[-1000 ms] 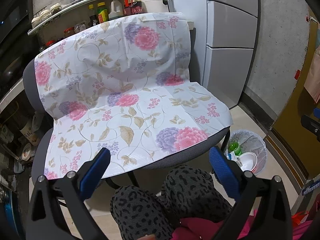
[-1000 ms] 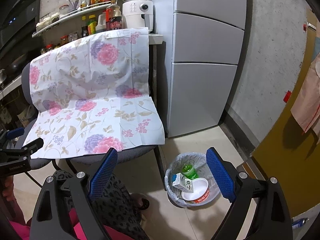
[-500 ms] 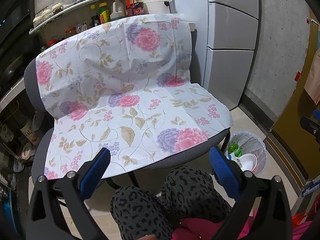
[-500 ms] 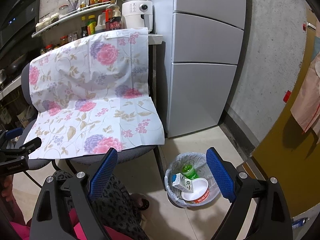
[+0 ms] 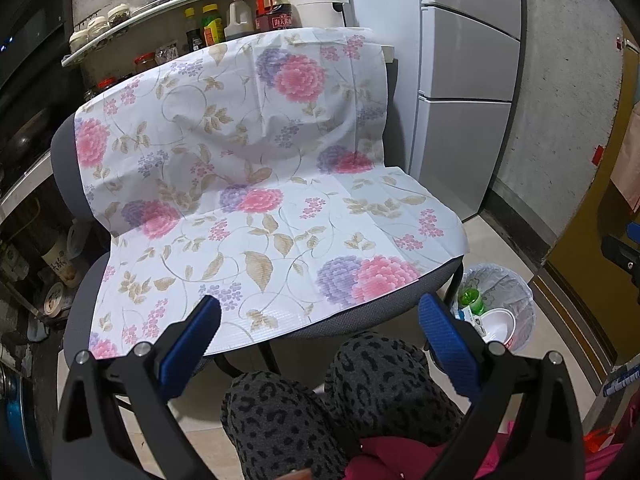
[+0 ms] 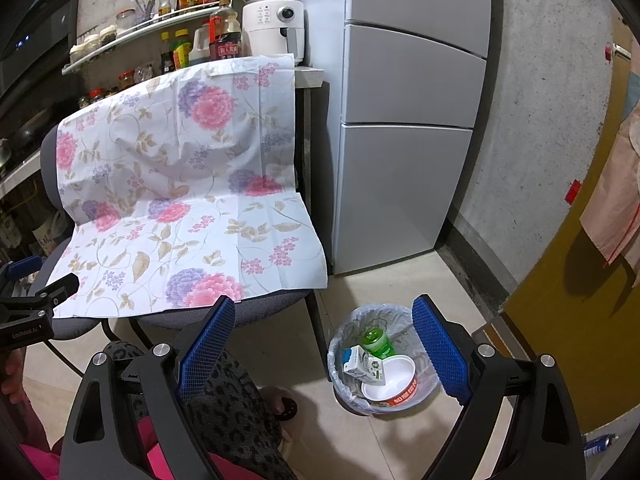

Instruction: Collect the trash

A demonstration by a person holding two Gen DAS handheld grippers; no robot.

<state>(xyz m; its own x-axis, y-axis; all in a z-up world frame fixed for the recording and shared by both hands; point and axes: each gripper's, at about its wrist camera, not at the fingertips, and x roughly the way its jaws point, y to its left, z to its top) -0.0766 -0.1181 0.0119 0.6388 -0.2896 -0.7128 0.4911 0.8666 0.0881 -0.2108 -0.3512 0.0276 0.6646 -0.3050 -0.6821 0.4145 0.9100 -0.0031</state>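
While both tools hang idle over the seated person's knees, the trash already sits in the lined trash bin [image 6: 382,364] on the floor, just beside the chair [image 6: 256,308] leg and near the fridge [image 6: 404,152].

Left hand-held gripper [image 5: 320,320]: jaws spread wide, nothing between them. Right hand-held gripper [image 6: 324,336]: likewise spread, empty, aimed toward the bin.

Bin contents: green plastic bottle [image 6: 374,342], small carton [image 6: 362,368], white paper bowl [image 6: 390,380] with red band. No loose trash visible on the floral sheet [image 5: 256,184] covering the chair.

Handling judgement: all three look light and empty. The bowl is thin-walled and would buckle; pinch its rim. The carton is stiff enough across its flat faces. The bottle is smooth and round, likely to slip; grip the neck. The liner is soft film; gather it at the rim.
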